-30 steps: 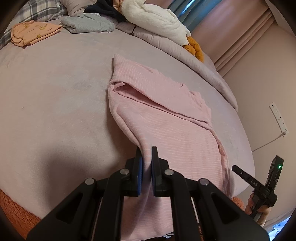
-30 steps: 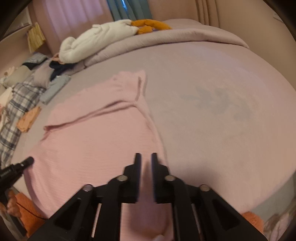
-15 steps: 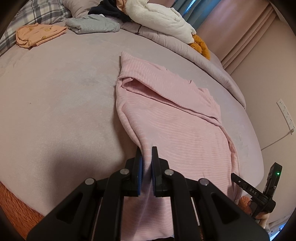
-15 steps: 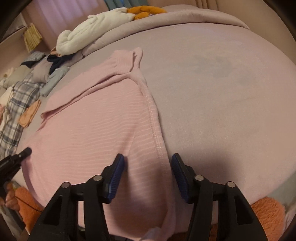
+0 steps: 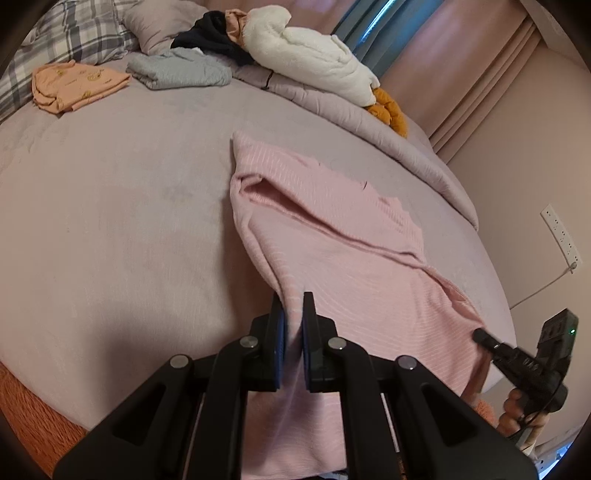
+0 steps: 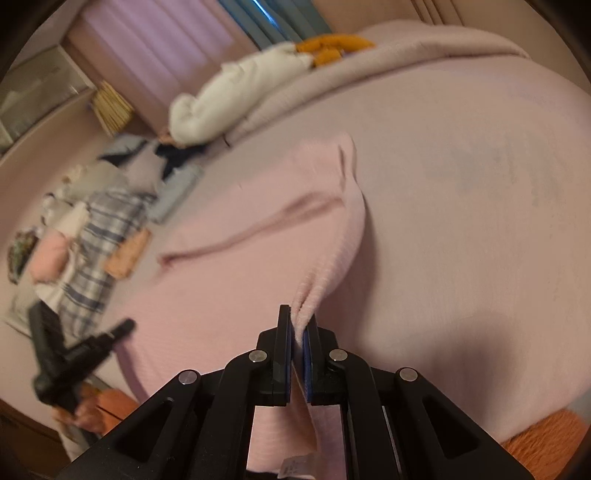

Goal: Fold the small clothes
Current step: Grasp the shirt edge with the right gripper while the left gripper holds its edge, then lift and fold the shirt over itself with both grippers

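A pink ribbed garment (image 5: 343, 251) lies spread on the mauve bed (image 5: 110, 221), its near end hanging over the bed's front edge. My left gripper (image 5: 291, 332) is shut on the garment's left near edge. My right gripper (image 6: 297, 334) is shut on a raised pinch of the garment's (image 6: 240, 280) right edge. The right gripper also shows at the right of the left wrist view (image 5: 524, 362), and the left gripper at the left of the right wrist view (image 6: 74, 354). A sleeve is folded across the garment's far part.
A folded orange garment (image 5: 74, 85), a folded grey one (image 5: 177, 70), a white fluffy bundle (image 5: 314, 55) and a plaid pillow (image 5: 66, 33) lie at the bed's far side. A rolled duvet (image 5: 388, 140) runs along the far right. A wall socket (image 5: 561, 236) sits at right.
My right gripper opened over the garment's right edge, then closed on it and lifted a fold. My left gripper kept its hold and moved slightly forward.
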Demonstrator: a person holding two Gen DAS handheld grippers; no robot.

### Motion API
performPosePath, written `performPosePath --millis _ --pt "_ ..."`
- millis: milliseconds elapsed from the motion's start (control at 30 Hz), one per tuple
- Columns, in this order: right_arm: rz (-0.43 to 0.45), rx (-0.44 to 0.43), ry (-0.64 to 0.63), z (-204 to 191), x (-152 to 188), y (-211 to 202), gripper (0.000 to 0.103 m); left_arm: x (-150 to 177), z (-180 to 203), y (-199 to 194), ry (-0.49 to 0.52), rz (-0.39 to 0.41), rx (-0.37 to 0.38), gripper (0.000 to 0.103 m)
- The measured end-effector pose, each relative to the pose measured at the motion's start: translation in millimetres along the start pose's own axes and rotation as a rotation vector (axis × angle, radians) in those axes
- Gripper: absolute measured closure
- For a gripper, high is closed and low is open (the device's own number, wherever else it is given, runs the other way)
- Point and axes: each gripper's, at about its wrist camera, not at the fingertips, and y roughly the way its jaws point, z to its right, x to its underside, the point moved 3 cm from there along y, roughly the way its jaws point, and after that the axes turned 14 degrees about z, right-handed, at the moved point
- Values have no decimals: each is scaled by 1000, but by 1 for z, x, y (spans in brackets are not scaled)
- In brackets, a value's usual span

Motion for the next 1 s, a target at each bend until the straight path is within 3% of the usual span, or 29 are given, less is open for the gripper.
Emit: performPosePath --millis 233,500,733,1000 --pt "62 44 -38 -2 -29 14 96 -18 -8 13 -16 7 -17 96" --pt "64 102 -77 0 -41 47 96 -33 -19 48 -24 -22 -55 95" --pt "-24 195 -124 14 -33 91 96 -22 -37 90 -21 -112 -129 94" --pt "-104 244 -120 32 -15 111 97 -15 -40 106 28 -141 -137 90"
